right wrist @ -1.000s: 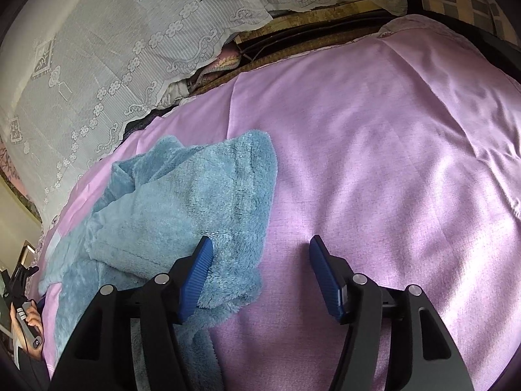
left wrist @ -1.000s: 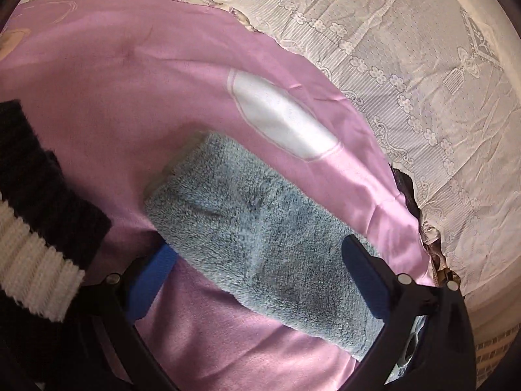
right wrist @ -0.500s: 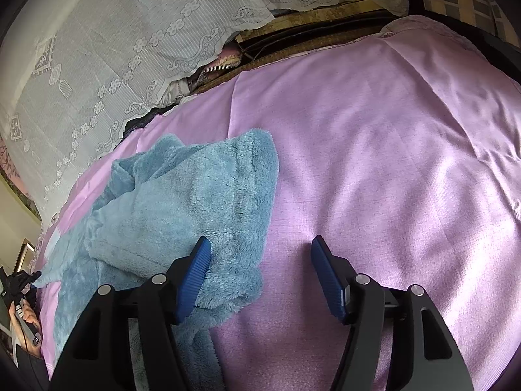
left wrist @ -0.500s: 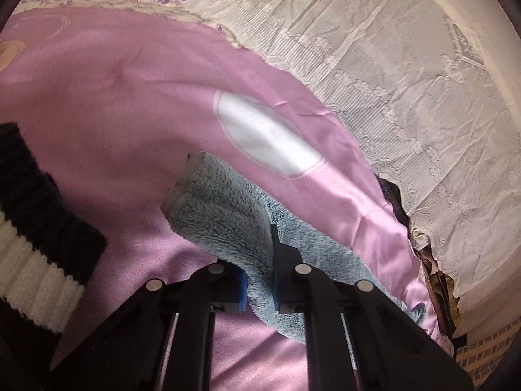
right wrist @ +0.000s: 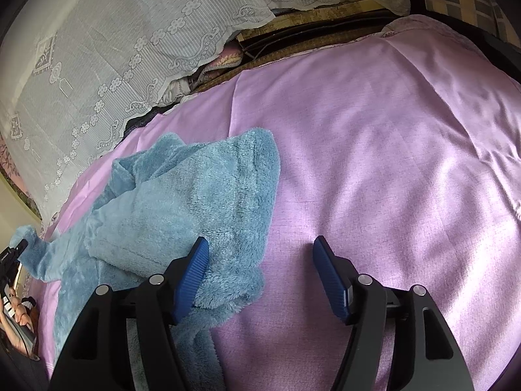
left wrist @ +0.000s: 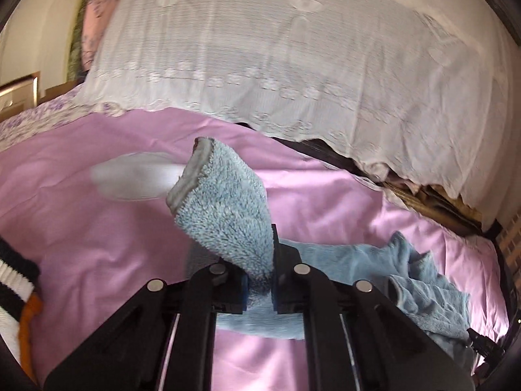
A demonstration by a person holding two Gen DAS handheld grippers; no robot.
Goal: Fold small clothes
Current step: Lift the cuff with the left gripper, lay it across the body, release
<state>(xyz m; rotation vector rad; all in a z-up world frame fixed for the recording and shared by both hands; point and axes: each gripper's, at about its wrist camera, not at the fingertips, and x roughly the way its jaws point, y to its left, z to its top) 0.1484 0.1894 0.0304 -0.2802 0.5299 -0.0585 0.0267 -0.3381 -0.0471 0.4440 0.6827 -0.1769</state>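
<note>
The left gripper (left wrist: 259,288) is clamped tight on a fluffy blue garment (left wrist: 228,215), its jaws pressed together with the pile squeezed between them; the pinched end stands up and forward past the fingertips, lifted off the pink bedspread (left wrist: 97,228), and shows a grey hemmed edge (left wrist: 192,169) at its far end; the rest of the cloth trails off to the right in a crumpled heap on the spread; a white oval patch (left wrist: 133,179) on the bedspread lies just behind the raised end; a white lace cover (left wrist: 293,49) fills the background, and a black-and-white striped cuff (left wrist: 14,277) sits at the left edge.

The right gripper (right wrist: 260,270) hangs with jaws spread wide, gripping nothing; its left blue pad (right wrist: 192,280) rests against the near edge of the blue garment (right wrist: 202,202), while the right pad (right wrist: 330,280) sits over bare pink bedspread (right wrist: 390,163); the garment lies bunched and partly doubled over, stretching away leftward; the lace cover (right wrist: 114,49) drapes beyond it.
</note>
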